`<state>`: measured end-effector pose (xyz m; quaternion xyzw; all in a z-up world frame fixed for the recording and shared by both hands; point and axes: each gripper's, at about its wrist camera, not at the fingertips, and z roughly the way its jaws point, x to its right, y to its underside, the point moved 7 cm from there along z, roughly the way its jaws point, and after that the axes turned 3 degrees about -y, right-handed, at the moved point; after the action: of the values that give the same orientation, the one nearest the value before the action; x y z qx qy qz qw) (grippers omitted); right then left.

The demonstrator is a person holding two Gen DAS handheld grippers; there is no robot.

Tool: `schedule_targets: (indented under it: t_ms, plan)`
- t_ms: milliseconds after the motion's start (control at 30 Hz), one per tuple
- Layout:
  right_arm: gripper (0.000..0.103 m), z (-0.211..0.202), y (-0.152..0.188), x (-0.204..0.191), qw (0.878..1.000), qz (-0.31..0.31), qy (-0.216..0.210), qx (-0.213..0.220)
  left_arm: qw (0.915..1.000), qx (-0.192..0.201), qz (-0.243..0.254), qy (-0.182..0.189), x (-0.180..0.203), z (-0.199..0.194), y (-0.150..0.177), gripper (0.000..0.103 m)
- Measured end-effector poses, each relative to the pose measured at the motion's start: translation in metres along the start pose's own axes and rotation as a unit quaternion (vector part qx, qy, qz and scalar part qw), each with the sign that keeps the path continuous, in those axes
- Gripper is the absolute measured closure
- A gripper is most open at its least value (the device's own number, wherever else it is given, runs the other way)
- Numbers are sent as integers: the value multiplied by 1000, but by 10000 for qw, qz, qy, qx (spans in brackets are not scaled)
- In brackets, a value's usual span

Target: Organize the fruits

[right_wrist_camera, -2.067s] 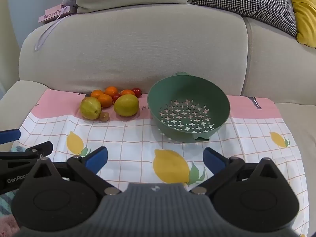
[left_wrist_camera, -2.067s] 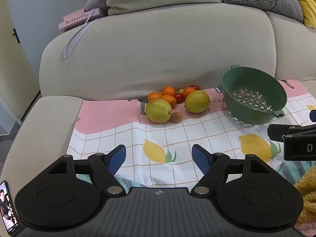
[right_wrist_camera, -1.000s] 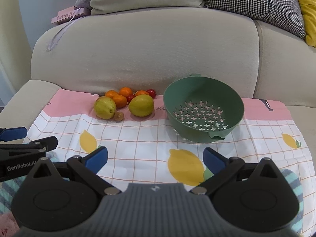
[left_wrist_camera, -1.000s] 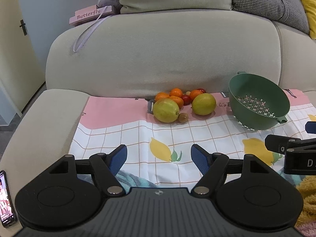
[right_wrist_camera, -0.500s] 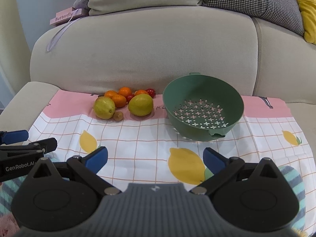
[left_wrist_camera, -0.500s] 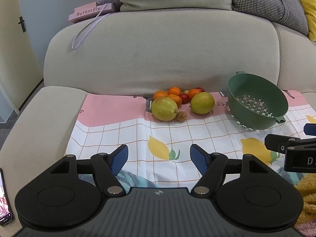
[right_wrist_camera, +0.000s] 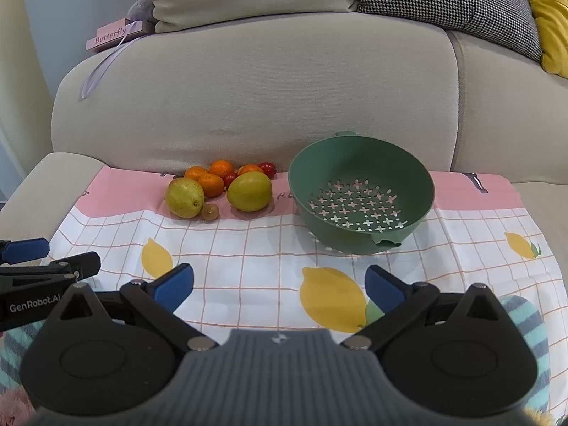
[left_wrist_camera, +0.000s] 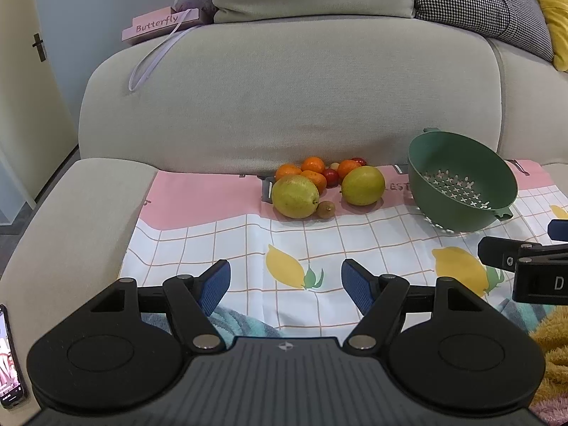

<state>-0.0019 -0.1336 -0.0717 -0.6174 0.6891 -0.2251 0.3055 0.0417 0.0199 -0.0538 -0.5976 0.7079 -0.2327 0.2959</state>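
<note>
While both claws hover with jaws apart and empty over the lemon-print cloth [right_wrist_camera: 248,248], the fruit pile sits at eleven o'clock from the right gripper [right_wrist_camera: 279,285] and the empty green colander [right_wrist_camera: 358,177] at one o'clock. From the left gripper [left_wrist_camera: 285,285], the nearest lemon [left_wrist_camera: 294,196] lies at twelve o'clock. Probably best: straddle its middle, close gently, lift clear of the tiny kiwi [left_wrist_camera: 325,209] touching it.
</note>
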Motion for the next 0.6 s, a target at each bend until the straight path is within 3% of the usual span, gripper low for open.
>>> schedule_targets:
  t_ms: [600]
  plan:
    - [4, -1, 1, -1, 10000, 34, 3, -10, 10000, 0, -22, -3, 1, 0, 1, 19]
